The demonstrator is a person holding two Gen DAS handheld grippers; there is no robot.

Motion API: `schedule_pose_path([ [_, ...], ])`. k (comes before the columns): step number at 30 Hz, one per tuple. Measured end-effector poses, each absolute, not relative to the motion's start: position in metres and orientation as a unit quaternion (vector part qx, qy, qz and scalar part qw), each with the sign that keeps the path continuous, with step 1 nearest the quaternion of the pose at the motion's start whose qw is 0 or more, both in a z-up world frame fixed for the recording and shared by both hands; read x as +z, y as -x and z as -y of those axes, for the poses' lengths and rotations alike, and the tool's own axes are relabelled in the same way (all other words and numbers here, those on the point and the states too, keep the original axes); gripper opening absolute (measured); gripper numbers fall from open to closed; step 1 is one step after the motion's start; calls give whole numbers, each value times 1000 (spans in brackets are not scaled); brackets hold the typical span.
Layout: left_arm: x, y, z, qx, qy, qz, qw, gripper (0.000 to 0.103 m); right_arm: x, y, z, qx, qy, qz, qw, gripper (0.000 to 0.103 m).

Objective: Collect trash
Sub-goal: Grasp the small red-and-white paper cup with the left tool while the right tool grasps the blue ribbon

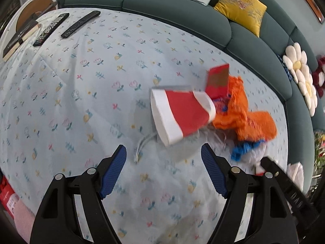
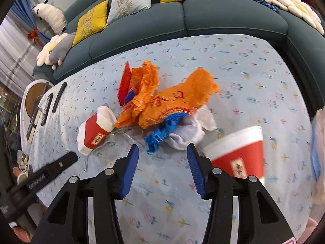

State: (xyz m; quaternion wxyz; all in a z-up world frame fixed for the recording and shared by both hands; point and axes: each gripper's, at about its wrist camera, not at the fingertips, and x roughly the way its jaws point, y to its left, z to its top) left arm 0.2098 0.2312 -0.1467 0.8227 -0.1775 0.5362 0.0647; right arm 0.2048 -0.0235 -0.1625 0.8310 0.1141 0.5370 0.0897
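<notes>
A pile of trash lies on the flowered tablecloth. A red and white paper cup lies on its side; it also shows in the right wrist view. Beside it are a crumpled orange wrapper, a small red box, blue shreds and white tissue. A second red and white cup stands at the right. My left gripper is open, just short of the fallen cup. My right gripper is open, just short of the tissue.
Two black remotes and a book lie at the table's far left. A dark green sofa with yellow cushions borders the far edge. A clear plastic strip lies under the fallen cup.
</notes>
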Motion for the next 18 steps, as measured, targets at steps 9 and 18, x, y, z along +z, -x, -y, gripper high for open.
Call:
schedule_pose_path([
  [9, -168, -242, -230, 46, 190, -556, 808, 64, -189, -234, 10, 76, -107, -556, 820, 41],
  [18, -172, -245, -221, 20, 190, -561, 805, 9, -198, -236, 2, 100, -123, -566, 809, 1],
])
